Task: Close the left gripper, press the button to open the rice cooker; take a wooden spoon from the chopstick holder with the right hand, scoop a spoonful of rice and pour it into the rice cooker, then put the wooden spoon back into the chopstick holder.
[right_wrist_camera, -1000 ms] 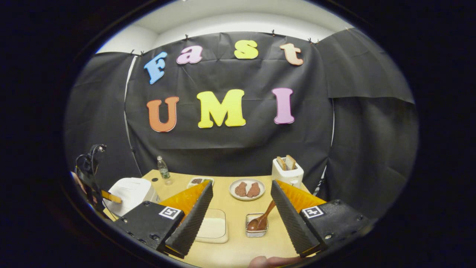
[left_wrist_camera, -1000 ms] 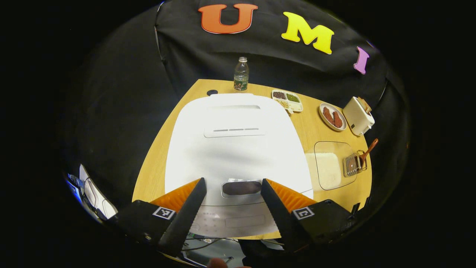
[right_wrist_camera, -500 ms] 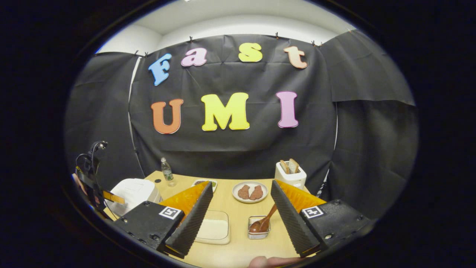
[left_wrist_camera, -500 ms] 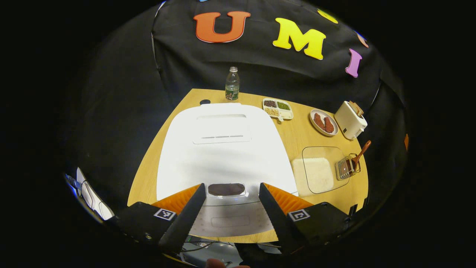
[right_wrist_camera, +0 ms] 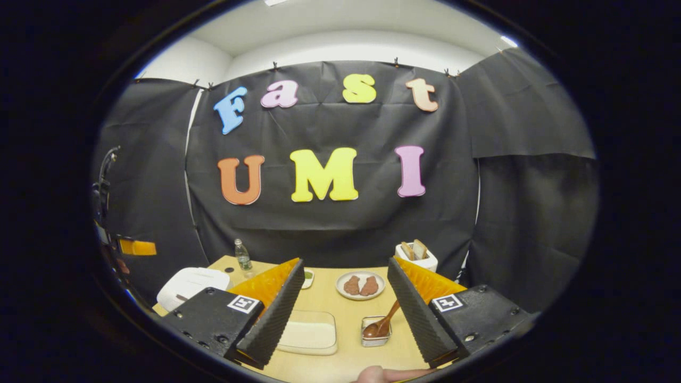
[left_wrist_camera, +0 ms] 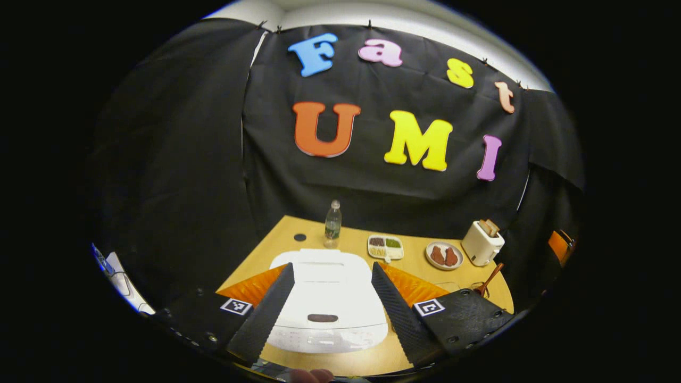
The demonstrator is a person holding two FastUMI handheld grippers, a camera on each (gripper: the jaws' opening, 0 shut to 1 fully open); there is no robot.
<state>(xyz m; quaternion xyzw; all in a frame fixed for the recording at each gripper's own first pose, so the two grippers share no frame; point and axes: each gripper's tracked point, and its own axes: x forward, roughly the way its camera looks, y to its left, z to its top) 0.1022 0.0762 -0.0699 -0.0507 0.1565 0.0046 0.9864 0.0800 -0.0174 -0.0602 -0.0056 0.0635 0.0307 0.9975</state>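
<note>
At the near table edge: we hang with both grippers spread wide, gripping nothing.
Left gripper [left_wrist_camera: 325, 303]: jaws parted, and between the fingers we look down on the white rice cooker [left_wrist_camera: 327, 303], lid shut, just ahead and below us.
Button: we see the dark oval button [left_wrist_camera: 322, 318] on the cooker's front, low between our fingers, not touched.
Right gripper [right_wrist_camera: 343, 314]: released too, fingers wide apart, held above the wooden table [right_wrist_camera: 348, 303].
Wooden spoon: we spot the wooden spoon [right_wrist_camera: 384, 321] standing tilted in the chopstick holder [right_wrist_camera: 376, 338], framed between our fingers, nearer the right one, clear of both.
Rice: we see the clear rice container [right_wrist_camera: 310, 335] just left of the holder, beside our left finger.
Farther out: a plate of brown pieces [right_wrist_camera: 360, 285] sits behind the holder, a white toaster [right_wrist_camera: 416, 256] to its right at the back edge.
Back left: a water bottle [left_wrist_camera: 332, 224] stands behind the cooker, a divided tray [left_wrist_camera: 385, 246] to its right.
</note>
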